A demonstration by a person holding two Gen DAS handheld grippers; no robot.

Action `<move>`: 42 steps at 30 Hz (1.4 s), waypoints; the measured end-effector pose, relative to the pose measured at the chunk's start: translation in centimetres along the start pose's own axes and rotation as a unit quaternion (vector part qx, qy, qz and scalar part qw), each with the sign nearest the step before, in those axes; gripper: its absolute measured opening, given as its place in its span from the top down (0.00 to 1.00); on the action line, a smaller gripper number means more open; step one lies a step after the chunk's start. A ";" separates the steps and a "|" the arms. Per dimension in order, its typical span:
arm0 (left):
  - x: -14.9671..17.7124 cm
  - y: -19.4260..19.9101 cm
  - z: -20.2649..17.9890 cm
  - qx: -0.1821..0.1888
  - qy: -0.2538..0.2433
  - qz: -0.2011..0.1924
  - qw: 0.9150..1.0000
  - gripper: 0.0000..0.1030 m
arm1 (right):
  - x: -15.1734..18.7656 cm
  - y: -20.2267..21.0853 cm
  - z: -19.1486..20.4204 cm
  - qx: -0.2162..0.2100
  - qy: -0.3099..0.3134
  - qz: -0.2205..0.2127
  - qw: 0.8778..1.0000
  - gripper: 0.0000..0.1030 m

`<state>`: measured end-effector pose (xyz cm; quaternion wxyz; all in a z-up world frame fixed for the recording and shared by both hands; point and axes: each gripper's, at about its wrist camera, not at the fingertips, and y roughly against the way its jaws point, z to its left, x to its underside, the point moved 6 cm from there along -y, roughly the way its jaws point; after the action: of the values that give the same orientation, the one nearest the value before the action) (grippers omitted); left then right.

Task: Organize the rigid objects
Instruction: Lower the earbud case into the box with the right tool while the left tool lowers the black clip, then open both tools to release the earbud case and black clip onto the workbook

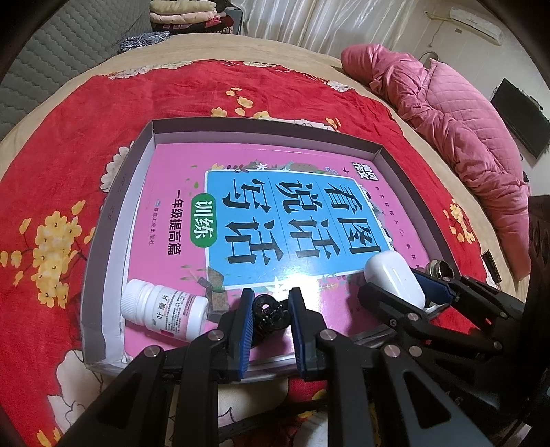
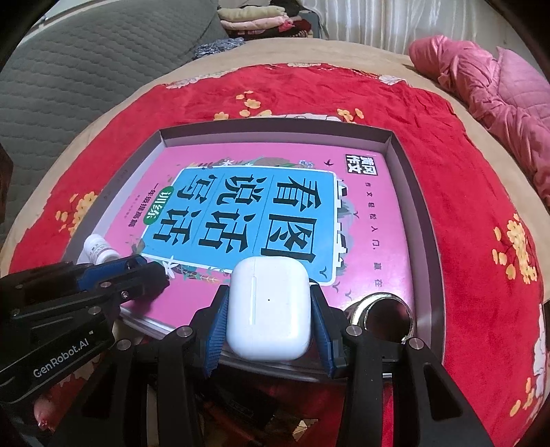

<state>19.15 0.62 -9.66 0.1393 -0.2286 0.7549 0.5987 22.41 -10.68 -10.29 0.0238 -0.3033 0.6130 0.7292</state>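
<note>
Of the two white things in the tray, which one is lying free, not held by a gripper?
The white pill bottle, on its side near the tray's corner. The white earbud case sits clamped between the right gripper's blue pads.

Red floral blanket (image 1: 240,93) spread over a bed, pink quilted coat (image 1: 464,130) heaped beside it, folded clothes (image 1: 185,13) stacked behind, white curtain (image 1: 326,24), wall air conditioner (image 1: 476,20)

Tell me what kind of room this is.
Most likely a bedroom at home: a red floral blanket covers a bed, a pink quilt lies bunched on it, and folded clothes are stacked behind.
</note>
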 end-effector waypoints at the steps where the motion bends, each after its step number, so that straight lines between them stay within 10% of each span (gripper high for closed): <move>1: 0.0 0.0 0.0 0.000 0.000 0.000 1.000 0.80 | 0.0 0.0 0.0 0.000 0.000 0.000 1.000 0.55; 42: 0.1 0.1 -0.4 -0.014 -0.015 0.004 1.000 0.80 | 2.2 6.5 -0.1 -0.017 0.004 -0.062 0.998 0.47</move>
<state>19.06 0.25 -9.53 0.1451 -0.2186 0.7452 0.6130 18.00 -13.08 -5.66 0.0612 -0.3441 0.5810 0.7350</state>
